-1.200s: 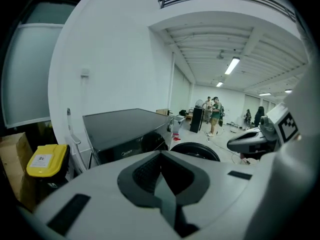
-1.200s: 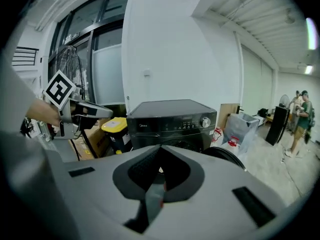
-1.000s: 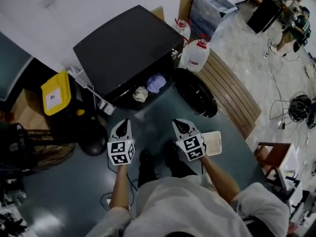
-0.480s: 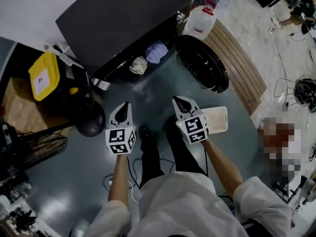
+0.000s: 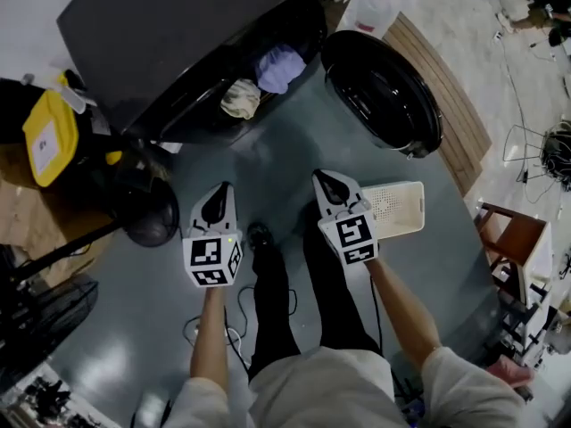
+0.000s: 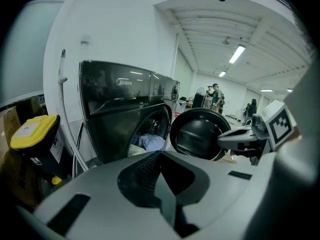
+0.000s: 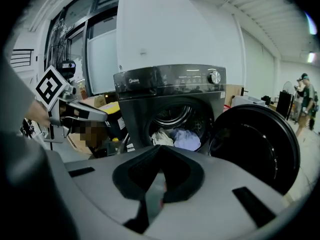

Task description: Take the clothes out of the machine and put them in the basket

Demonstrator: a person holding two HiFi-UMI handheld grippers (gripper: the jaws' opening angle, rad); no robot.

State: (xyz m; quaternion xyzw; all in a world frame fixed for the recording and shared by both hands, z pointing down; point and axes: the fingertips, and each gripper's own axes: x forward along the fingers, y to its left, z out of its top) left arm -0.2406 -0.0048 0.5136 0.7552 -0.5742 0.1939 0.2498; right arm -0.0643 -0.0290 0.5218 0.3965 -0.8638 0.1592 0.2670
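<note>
In the head view the machine looks bigger and nearer than a second ago. The left gripper and right gripper have come down before its open door. The basket waits on the floor in front of that door.

In the left gripper view the fingers are pressed together and empty.

In the right gripper view it is the same. The clothes lie in the machine's mouth, so I think the reach is only beginning.

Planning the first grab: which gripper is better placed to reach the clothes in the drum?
Left, marginally. In the head view the left gripper sits almost straight below the cream cloth in the drum; the right gripper lines up nearer the open door. Both grippers' jaws are shut and empty.
</note>
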